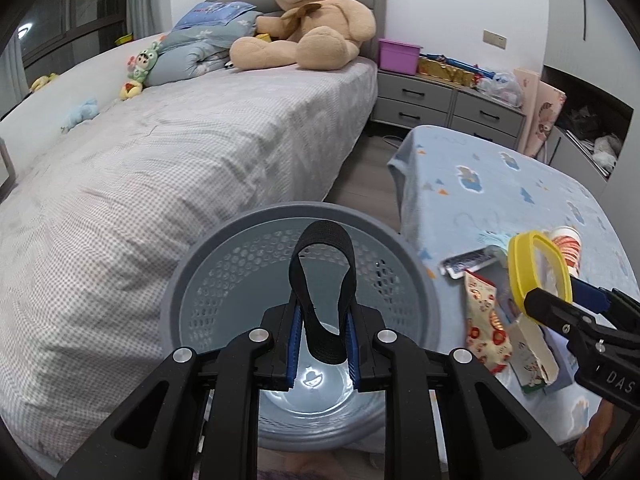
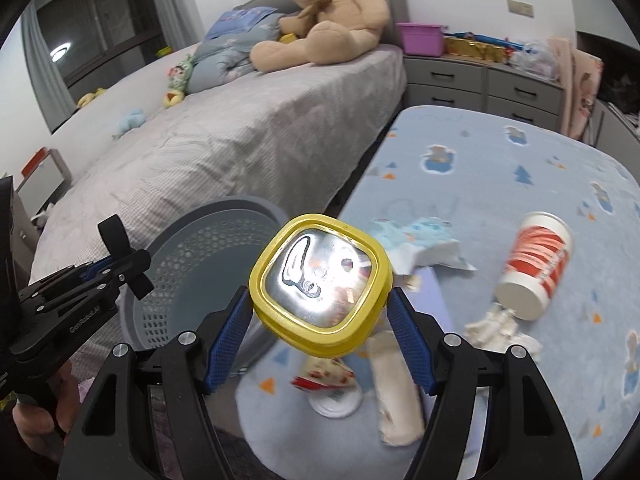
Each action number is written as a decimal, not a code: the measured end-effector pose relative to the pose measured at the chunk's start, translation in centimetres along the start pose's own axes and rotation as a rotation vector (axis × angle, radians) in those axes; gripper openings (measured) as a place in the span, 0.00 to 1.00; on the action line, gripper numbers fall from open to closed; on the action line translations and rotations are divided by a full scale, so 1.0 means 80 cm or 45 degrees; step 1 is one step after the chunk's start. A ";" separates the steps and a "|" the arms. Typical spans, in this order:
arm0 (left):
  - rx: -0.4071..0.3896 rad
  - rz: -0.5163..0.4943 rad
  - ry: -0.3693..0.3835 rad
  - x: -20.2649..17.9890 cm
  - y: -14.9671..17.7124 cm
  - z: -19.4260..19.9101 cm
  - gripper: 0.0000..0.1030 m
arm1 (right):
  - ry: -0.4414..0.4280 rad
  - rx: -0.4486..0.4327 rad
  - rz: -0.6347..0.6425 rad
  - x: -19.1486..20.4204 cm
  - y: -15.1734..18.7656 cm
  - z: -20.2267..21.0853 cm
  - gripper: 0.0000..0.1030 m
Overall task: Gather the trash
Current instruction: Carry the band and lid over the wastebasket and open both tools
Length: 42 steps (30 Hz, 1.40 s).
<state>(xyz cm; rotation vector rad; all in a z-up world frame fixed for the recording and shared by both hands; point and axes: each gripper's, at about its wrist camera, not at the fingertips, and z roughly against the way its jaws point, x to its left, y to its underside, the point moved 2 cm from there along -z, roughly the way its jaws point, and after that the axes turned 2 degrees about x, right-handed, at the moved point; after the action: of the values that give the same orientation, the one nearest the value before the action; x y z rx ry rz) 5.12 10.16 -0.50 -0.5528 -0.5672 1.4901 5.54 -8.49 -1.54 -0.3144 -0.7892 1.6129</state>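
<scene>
Left gripper (image 1: 322, 316): its 2 blue-padded fingers (image 1: 295, 344) pinch a black strap loop (image 1: 324, 276) that stands upright above the grey perforated basket (image 1: 416, 276).
Right gripper (image 2: 320, 312): its 2 fingers (image 2: 230, 344) clamp a yellow-rimmed container (image 2: 320, 280) by its sides, foil top facing the camera, held above the table edge just beside the basket.
Basket: stands between the bed (image 1: 160, 168) and the table with the blue printed cloth (image 2: 500, 168).
Remaining trash on cloth: 1 red-and-white cup (image 2: 536, 264) lying on its side, crumpled white tissue (image 2: 496, 328) touching it, a blue-white wrapper (image 2: 424, 240), a patterned packet (image 1: 486, 328).
Background: teddy bear (image 1: 312, 20) on the bed; grey drawers (image 1: 444, 104) behind.
</scene>
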 end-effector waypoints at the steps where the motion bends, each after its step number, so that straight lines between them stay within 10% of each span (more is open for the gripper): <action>1: 0.005 0.007 -0.001 0.005 -0.002 -0.004 0.18 | -0.012 0.008 0.012 0.005 -0.002 -0.005 0.66; 26: 0.128 0.106 -0.018 0.073 -0.001 -0.063 0.18 | -0.142 0.171 0.180 0.085 -0.024 -0.111 0.66; 31: 0.114 0.131 -0.035 0.080 0.001 -0.063 0.45 | -0.149 0.168 0.190 0.088 -0.026 -0.114 0.69; 42: 0.096 0.170 -0.075 0.092 0.000 -0.057 0.58 | -0.131 0.144 0.190 0.087 -0.029 -0.109 0.75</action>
<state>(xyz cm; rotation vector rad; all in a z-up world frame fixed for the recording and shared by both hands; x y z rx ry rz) 8.19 17.59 -3.86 -0.4970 -0.5258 1.6523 11.16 0.88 -4.79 -0.2148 -0.7632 1.8180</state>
